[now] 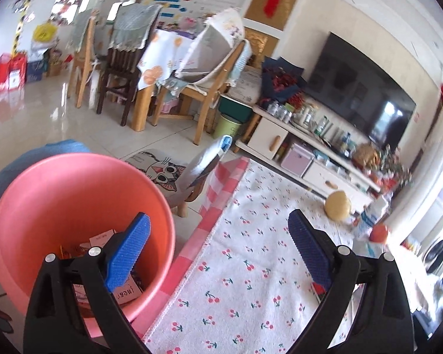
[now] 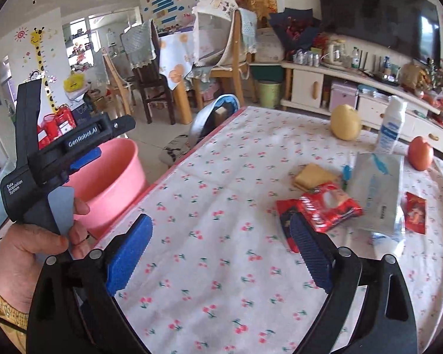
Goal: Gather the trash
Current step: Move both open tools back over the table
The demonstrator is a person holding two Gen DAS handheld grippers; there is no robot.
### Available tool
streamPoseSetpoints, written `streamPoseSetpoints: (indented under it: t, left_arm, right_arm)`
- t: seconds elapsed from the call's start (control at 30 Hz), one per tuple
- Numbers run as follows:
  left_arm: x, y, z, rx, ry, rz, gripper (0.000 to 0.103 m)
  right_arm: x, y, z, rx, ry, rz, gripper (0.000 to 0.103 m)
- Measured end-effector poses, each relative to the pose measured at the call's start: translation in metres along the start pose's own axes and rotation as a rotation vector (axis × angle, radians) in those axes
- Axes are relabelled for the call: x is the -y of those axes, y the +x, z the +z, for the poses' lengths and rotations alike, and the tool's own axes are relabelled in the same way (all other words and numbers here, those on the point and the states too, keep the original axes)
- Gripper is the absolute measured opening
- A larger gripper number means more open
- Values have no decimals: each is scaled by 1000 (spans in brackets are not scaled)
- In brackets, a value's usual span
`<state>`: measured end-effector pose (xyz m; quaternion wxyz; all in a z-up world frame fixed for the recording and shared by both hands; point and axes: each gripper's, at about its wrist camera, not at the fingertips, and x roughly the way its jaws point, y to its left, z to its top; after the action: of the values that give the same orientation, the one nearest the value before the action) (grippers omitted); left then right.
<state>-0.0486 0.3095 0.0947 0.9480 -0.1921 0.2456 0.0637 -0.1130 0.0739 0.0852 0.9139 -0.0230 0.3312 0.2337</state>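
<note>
Both the left gripper (image 1: pixel 218 250) and the right gripper (image 2: pixel 221 253) have their fingers spread wide and empty, the left above the tabletop (image 2: pixel 209 194) edge beside the pink bucket (image 1: pixel 73 194) holding trash, while red wrappers (image 2: pixel 327 209) lie toward the tabletop's far right.

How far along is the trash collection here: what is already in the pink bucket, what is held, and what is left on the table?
Done: the pink bucket beside the table already holds some small boxes and wrappers.

In hand: nothing. The left claw and the right claw are both open and empty.

Left: the red wrappers, a small red packet and a clear plastic bag lie on the cherry-print tablecloth.
</note>
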Motion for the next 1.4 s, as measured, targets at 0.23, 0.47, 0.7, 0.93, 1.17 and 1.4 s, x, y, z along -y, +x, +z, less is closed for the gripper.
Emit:
streamPoseSetpoints:
  t: [0.23,0.47,0.7,0.93,1.17,1.4]
  left_arm:
    - [42,-4,-19,-42,177,-16,95]
    - [73,-13,-36,-58,281,-39,95]
    - [94,-15,-51,-77,337,-67,95]
    - [109,-14,-61,-96,371,-60,95]
    - [122,-17,-67,-103,378,-121,95]
    - [134,-19,-66,-109,346,-201,95]
  right_arm:
    - [11,-28,-12,62,-72,-90,95]
    - [18,-51,-26,122,-138,-147,96]
    - [31,-63,-32,163,-145,-190,98]
    - [48,-68,-38,181,-131,-223,98]
    - [68,-62,-45,149,-111,-251,98]
    - [106,-58,-50,117,-9,-247,98]
